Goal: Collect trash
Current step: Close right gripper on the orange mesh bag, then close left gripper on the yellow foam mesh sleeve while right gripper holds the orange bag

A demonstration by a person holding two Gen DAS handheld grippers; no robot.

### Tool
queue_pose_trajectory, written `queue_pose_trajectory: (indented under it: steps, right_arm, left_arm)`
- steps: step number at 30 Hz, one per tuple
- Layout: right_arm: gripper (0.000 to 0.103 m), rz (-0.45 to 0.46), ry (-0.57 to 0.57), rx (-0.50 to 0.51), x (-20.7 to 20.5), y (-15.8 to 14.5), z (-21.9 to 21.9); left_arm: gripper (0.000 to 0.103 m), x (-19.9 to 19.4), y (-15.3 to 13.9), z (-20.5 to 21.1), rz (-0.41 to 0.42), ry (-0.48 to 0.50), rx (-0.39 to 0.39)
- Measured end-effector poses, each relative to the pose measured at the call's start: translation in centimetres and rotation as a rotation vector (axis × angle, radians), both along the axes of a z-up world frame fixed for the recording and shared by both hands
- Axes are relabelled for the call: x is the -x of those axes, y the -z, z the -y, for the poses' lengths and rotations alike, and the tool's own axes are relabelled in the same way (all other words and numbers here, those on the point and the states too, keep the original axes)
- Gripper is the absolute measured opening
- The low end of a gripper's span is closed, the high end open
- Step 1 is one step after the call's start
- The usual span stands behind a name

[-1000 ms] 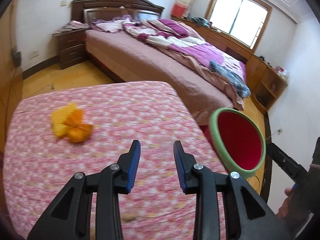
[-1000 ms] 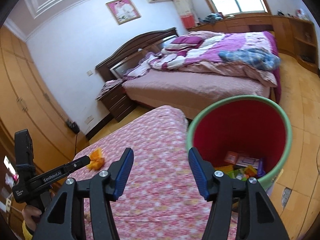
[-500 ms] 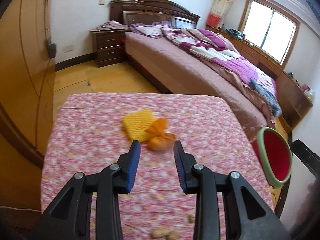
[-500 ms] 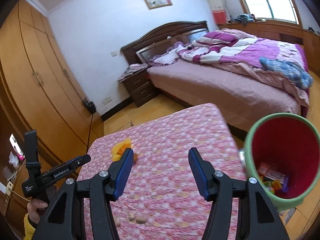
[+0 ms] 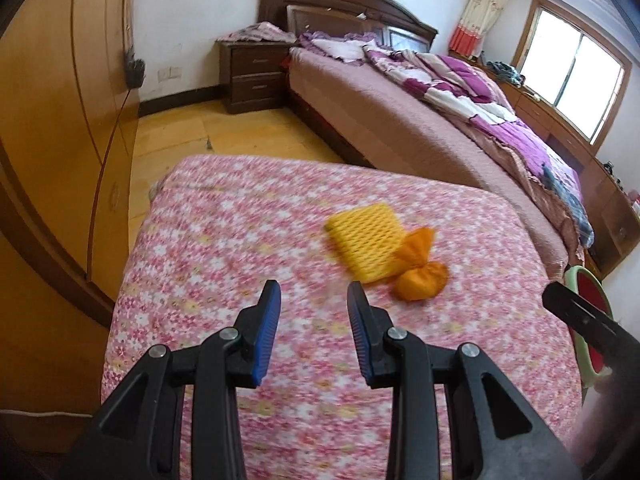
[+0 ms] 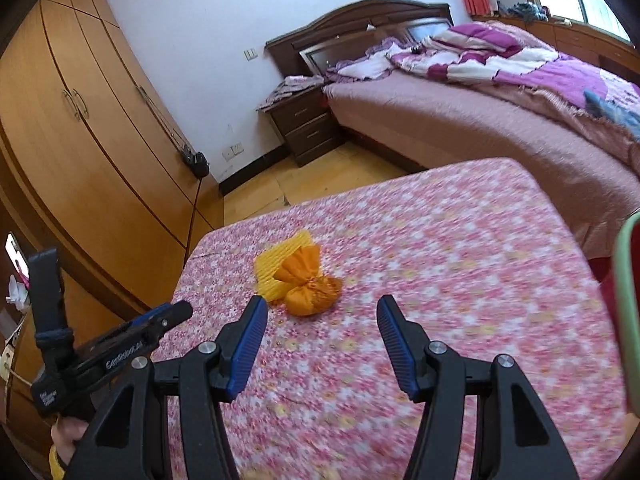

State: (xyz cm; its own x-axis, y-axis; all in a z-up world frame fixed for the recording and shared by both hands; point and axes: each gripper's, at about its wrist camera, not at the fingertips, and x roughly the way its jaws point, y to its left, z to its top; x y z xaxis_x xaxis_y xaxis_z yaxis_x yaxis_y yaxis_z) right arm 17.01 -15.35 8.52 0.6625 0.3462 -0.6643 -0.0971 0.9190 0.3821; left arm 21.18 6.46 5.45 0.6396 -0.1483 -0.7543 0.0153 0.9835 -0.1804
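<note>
A yellow foam net (image 5: 366, 242) (image 6: 274, 264) lies on the pink floral tablecloth (image 5: 248, 240) (image 6: 460, 264), and an orange knotted bag (image 5: 418, 272) (image 6: 310, 286) rests against it. My left gripper (image 5: 314, 298) hovers open just short and left of the two pieces, with nothing between its blue pads. My right gripper (image 6: 322, 306) is open wider, the orange bag just beyond its left fingertip. The left gripper (image 6: 178, 312) also shows at the lower left of the right wrist view. The green-rimmed red bin (image 5: 592, 300) (image 6: 626, 312) stands off the table's right edge.
A large bed (image 5: 420, 120) (image 6: 480, 100) with purple bedding sits past the table. A dark nightstand (image 5: 254, 76) (image 6: 308, 128) stands beside it. A wooden wardrobe (image 5: 68, 100) (image 6: 80, 128) lines the left wall. A person's hand (image 6: 66, 438) holds the left gripper.
Both grippers swung left, from the bin toward the yellow net and orange bag, and dropped lower over the table. The bin slid to the right edge of both views. Jaw openings stayed the same.
</note>
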Motion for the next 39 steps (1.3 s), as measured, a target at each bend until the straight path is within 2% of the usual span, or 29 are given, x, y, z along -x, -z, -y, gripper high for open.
queue_pose_trajectory:
  steps: [5, 11, 20, 22, 25, 30, 39]
  right_arm:
    - [0.061, -0.063, -0.070, 0.026, -3.3, 2.9, -3.0]
    - [0.061, -0.105, -0.089, 0.081, -5.8, 5.7, -5.1]
    - [0.061, -0.108, -0.119, 0.105, -7.7, 7.8, -6.5]
    - [0.053, -0.091, -0.131, 0.131, -7.7, 7.9, -7.0]
    - [0.048, -0.079, -0.141, 0.156, -7.6, 8.0, -7.4]
    - [0.033, -0.073, -0.143, 0.106, -7.2, 7.4, -6.1]
    - [0.029, -0.009, -0.079, 0.060, -4.7, 4.8, -1.6]
  left_arm:
    - [0.034, -0.6, 1.6, -2.2, -0.028, -0.045, 0.005]
    - [0.034, -1.2, 2.6, -4.3, -0.043, -0.086, 0.018]
    - [0.034, -1.9, 3.7, -4.8, -0.064, -0.116, 0.022]
    - [0.034, -2.0, 3.9, -4.6, -0.069, -0.113, 0.023]
    - [0.034, -2.2, 3.8, -3.9, -0.067, -0.099, 0.016]
    - [0.034, -2.5, 3.4, -2.9, -0.059, -0.085, 0.011]
    - [0.034, -3.5, 2.9, -0.7, -0.048, -0.058, 0.027]
